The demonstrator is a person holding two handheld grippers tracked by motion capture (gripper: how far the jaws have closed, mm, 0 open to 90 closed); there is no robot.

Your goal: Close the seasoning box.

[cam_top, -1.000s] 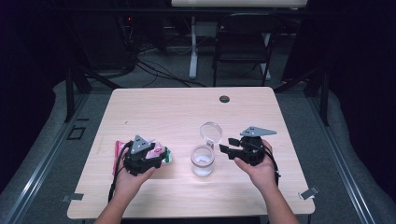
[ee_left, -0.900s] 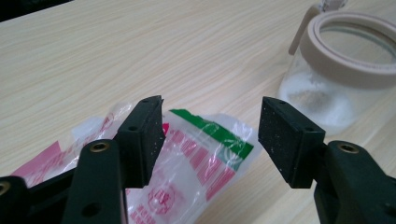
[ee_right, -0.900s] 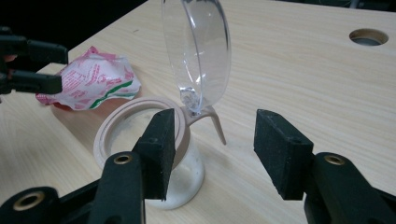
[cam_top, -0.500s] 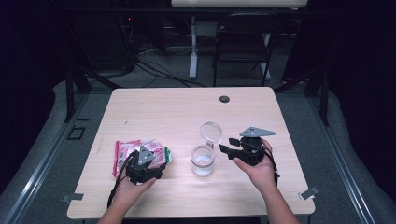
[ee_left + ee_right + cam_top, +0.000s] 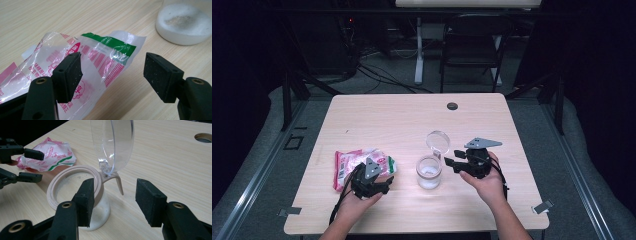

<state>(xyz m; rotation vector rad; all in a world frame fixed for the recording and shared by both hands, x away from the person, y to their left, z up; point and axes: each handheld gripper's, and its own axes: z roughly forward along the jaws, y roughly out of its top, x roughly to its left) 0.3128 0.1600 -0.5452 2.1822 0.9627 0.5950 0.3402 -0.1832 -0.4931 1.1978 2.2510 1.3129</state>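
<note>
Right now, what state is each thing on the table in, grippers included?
Jar: upright, open, white powder at the bottom.
Lid: flipped up on its hinge.
Bag: lying flat, torn open at the green end, not gripped.
Left gripper: open, jaws either side of the bag's corner.
Right gripper: open, beside the jar's rim, holding nothing.

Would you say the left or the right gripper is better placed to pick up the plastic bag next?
Left, probably: the left gripper is open over the plastic bag, one jaw above its edge. The right gripper is beside the jar.
</note>
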